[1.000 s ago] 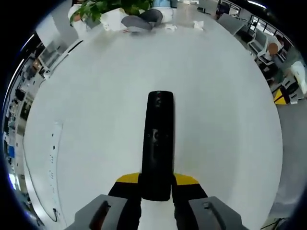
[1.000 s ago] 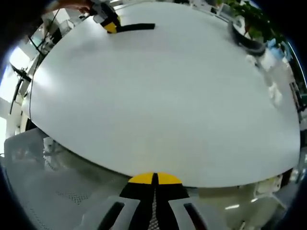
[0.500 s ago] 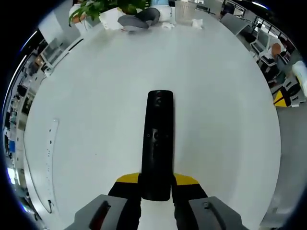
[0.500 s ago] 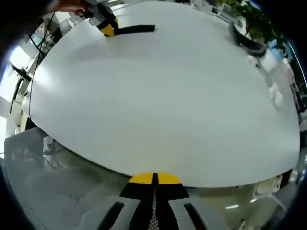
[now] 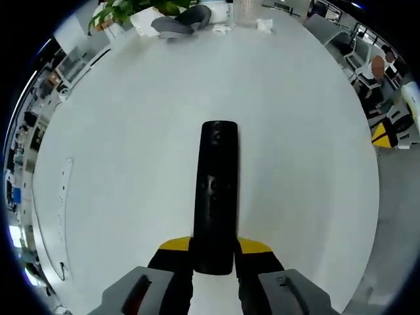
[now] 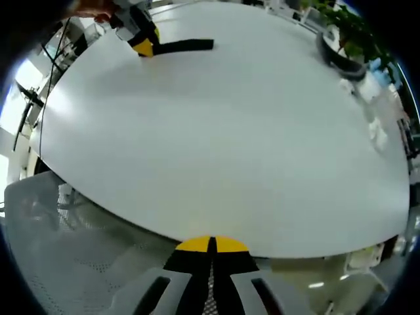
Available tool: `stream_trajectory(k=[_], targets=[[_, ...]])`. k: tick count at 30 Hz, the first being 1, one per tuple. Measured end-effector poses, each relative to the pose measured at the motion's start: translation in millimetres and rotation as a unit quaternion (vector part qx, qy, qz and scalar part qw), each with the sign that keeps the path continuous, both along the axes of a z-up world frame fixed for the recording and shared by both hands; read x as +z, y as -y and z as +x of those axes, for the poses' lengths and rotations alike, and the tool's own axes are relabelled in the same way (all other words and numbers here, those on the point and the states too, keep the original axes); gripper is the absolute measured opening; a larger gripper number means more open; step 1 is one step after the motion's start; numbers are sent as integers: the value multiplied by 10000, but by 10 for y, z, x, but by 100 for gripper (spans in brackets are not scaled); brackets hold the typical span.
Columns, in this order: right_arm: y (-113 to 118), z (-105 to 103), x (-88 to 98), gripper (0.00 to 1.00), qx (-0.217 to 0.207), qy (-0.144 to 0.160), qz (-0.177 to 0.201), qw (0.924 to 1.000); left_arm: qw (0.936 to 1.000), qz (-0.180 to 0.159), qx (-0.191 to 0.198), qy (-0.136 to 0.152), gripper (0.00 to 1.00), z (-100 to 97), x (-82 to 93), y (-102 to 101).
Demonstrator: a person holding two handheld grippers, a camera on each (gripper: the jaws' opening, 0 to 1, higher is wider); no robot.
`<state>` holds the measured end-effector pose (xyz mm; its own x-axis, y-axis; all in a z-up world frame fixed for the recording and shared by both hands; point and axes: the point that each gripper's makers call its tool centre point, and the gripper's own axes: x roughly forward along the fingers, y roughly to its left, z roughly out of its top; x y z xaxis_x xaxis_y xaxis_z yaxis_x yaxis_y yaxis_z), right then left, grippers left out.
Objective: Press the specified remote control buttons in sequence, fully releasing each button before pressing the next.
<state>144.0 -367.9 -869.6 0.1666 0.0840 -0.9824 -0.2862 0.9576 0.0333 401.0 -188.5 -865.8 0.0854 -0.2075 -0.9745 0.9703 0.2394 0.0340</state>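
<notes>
White and round, the surface [image 5: 118,151] sits in an open office, with a potted plant [image 5: 125,10] at its far edge. My left gripper [image 5: 214,252] clamps the near end of a black remote control [image 5: 215,190], holding it out lengthwise with its buttons facing up so they can be reached. My right gripper [image 6: 211,248] waits at the opposite rim, jaws closed on nothing, probably ready to come across as the pressing tip.

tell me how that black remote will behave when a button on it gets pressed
The remote looks rigid and slim. Clamped at one end by the left hand-held gripper, its free end may dip under a press. Its smooth casing could slip.
</notes>
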Motion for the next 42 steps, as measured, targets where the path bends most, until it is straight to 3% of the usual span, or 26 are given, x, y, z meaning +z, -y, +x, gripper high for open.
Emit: stream_trajectory(k=[16,24,35,42], targets=[[-8,-1,0,0,334,33,-94,9994,9997,-22,241,12,24,-471,1,53],[-21,-16,0,0,901,54,-259,9956,9998,107,154,-20,24,-699,-4,67],[-5,-16,4,0,1014,-326,314,9938,9997,29,254,-14,24,-1002,-3,75],[-16,-9,-1,0,1081,-401,372,9926,9997,-129,225,12,24,-1178,6,97]])
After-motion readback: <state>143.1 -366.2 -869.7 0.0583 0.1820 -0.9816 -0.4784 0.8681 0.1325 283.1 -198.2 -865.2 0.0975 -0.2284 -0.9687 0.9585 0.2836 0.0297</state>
